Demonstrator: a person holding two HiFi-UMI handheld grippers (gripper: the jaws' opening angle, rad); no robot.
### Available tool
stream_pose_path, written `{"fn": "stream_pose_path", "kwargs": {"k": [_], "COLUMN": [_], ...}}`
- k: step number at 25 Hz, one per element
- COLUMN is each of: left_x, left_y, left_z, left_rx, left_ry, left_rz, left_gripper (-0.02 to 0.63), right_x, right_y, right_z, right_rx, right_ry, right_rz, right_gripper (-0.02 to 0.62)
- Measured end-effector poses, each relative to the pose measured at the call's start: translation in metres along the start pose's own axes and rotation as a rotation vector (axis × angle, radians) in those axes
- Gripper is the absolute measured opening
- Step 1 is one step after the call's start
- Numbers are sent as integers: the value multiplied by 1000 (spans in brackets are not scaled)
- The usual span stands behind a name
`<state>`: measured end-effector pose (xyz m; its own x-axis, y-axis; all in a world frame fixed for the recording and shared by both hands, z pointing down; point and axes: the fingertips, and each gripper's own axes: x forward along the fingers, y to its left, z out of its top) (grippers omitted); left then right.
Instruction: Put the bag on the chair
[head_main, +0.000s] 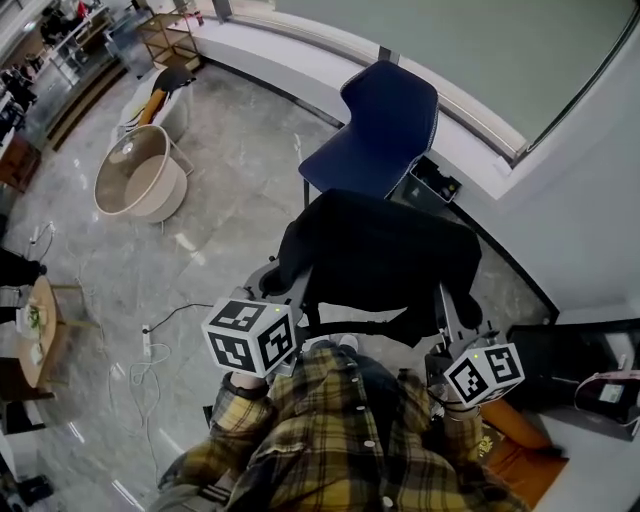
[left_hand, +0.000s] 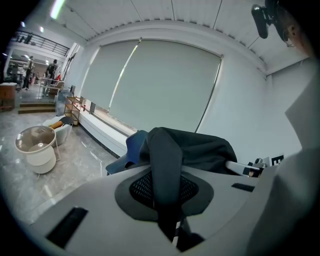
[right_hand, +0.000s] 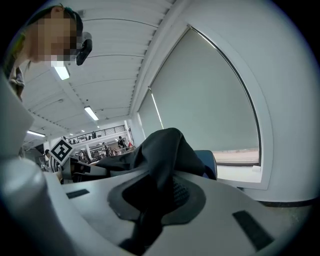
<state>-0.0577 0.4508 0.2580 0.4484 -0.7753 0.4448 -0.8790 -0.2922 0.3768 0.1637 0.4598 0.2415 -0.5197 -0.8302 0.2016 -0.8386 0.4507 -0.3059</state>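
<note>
A black bag (head_main: 380, 258) hangs in the air between my two grippers, just in front of the blue chair (head_main: 385, 125). In the head view my left gripper (head_main: 290, 290) grips its left side and my right gripper (head_main: 452, 318) its right side. In the left gripper view a black strap (left_hand: 166, 165) of the bag runs down between the jaws, with my left gripper (left_hand: 168, 202) shut on it and the chair (left_hand: 131, 147) behind. In the right gripper view my right gripper (right_hand: 157, 202) is shut on a fold of the bag (right_hand: 162, 155); the chair (right_hand: 209, 162) shows beyond it.
A beige round tub seat (head_main: 140, 175) stands on the marble floor at the left. A cable and power strip (head_main: 147, 345) lie near my feet. A white window ledge (head_main: 300, 55) runs behind the chair, with a black box (head_main: 435, 182) beside it. A wooden side table (head_main: 45, 320) is at far left.
</note>
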Motion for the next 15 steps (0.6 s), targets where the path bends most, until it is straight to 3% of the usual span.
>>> {"fn": "stream_pose_path", "kwargs": {"k": [9, 15], "left_x": [-11, 3], "left_y": [-8, 8], "left_z": [3, 6], "left_rx": [3, -14], "left_ry": [-42, -28], "left_rz": [38, 49], "left_gripper": [58, 58], "right_x": [-1, 19], "right_y": [0, -2], "right_z": [9, 6], "right_rx": [-16, -11], "right_ry": [-25, 3], "right_rz": [54, 54], "right_gripper": [51, 51]}}
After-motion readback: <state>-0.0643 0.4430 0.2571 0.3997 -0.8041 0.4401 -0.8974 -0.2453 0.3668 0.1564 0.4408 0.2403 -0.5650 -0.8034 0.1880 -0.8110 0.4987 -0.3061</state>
